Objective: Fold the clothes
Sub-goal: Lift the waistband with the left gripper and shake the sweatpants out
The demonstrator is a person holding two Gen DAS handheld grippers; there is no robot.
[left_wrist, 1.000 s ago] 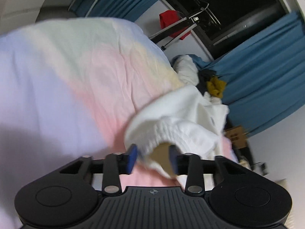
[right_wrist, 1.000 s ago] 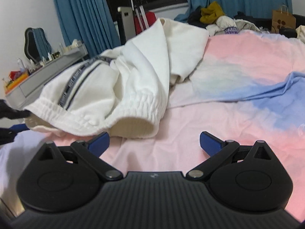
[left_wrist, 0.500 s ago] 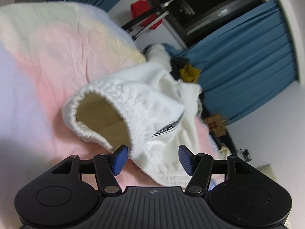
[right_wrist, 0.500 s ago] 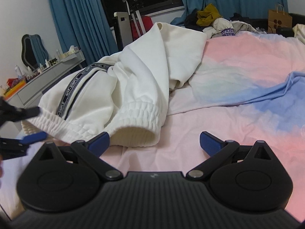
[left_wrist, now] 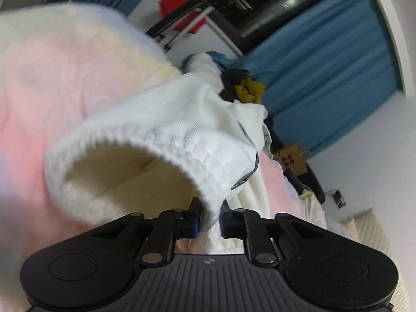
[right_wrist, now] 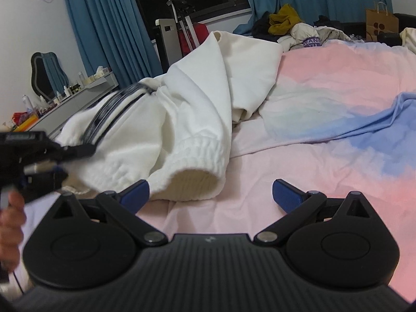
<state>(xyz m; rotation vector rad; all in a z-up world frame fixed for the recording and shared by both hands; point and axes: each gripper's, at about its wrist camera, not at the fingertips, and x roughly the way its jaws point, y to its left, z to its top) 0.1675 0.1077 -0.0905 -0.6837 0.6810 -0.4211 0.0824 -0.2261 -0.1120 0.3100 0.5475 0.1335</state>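
White fleece fills the left wrist view: the ribbed hem of the white garment [left_wrist: 161,119] gapes toward the camera with its cream lining showing, and the left tool [left_wrist: 209,217] has its jaws pinched shut on the hem's lower right rim, cloth squeezed between the blue pads. Under it lies the pink bed [left_wrist: 46,78]. From the right wrist view, the garment is heaped on the bed's left side, a ribbed cuff [right_wrist: 192,156] opening just beyond the right tool [right_wrist: 210,195], whose jaws stand wide apart and hold nothing. A hand [right_wrist: 10,223] grips the other tool at the left edge.
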